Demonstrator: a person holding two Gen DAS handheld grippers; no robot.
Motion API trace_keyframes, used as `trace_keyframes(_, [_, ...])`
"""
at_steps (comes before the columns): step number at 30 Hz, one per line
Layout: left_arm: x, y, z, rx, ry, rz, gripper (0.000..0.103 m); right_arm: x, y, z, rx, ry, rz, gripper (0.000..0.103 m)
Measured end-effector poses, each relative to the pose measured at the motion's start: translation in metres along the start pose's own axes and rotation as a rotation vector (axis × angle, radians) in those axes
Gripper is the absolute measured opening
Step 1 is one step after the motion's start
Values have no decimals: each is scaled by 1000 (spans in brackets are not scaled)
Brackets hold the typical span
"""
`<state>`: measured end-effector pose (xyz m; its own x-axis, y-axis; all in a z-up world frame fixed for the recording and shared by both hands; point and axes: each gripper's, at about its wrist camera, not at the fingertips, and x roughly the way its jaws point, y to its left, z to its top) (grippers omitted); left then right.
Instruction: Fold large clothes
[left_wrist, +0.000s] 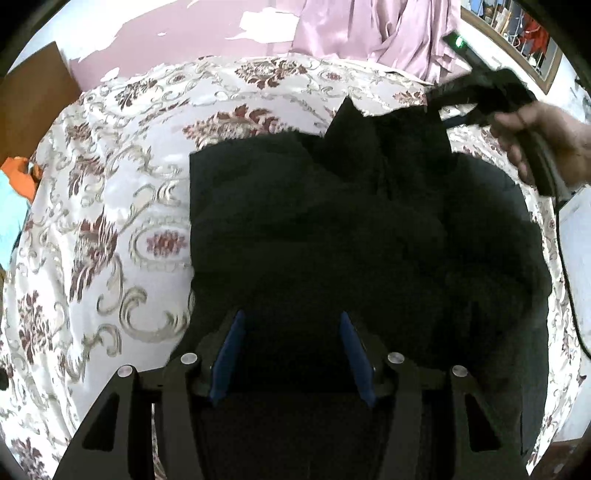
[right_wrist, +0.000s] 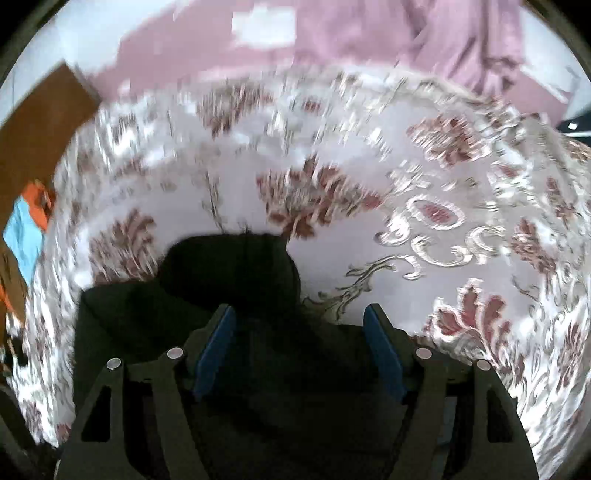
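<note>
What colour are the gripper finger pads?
Blue pads, clearest in the left wrist view.

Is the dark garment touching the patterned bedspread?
Touching. In the left wrist view the dark garment lies spread flat on the patterned bedspread, its left edge resting directly on the cloth with no gap or shadow beneath.

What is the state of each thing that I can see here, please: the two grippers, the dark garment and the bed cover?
Left gripper: open, jaws apart above the cloth, holding nothing.
Right gripper: open, jaws apart, dark cloth lies between them, not clamped.
Black garment: spread on the bed, partly folded, far corner bunched and raised.
Floral bedspread: spread flat under the garment.
Pink curtain: hanging in folds behind the bed.
</note>
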<state>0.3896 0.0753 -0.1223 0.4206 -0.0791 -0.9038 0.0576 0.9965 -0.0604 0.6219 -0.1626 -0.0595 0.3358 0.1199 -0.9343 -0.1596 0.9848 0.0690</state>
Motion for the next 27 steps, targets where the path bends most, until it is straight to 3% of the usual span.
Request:
trace_keyframes(1, [0,-1,8,4,-9,-3,52,8,-1,2,0,35,2,37])
trace_keyframes(2, [1,-2,15,7,-17,-7,52,14,-1,0,2,63,12,9])
trace_keyframes(7, [1,-7,60,-2,-77,-43,52,-17,-18,-37,5,-40,114,8])
trace_keyframes(10, [2,-17,93,0,-129,-60,52,-41,-33,-77,-23,-100,144,7])
trace_keyframes(14, [12,-32,123,30,-168,-25,53,-53,-47,-116,-24,-118,160,7])
trace_keyframes(20, [42,-40,143,68,-131,24,53,-58,-50,-138,-33,-140,157,7])
trace_keyframes(27, [65,-43,151,69,-74,-12,53,-63,-46,-142,-54,-137,162,7])
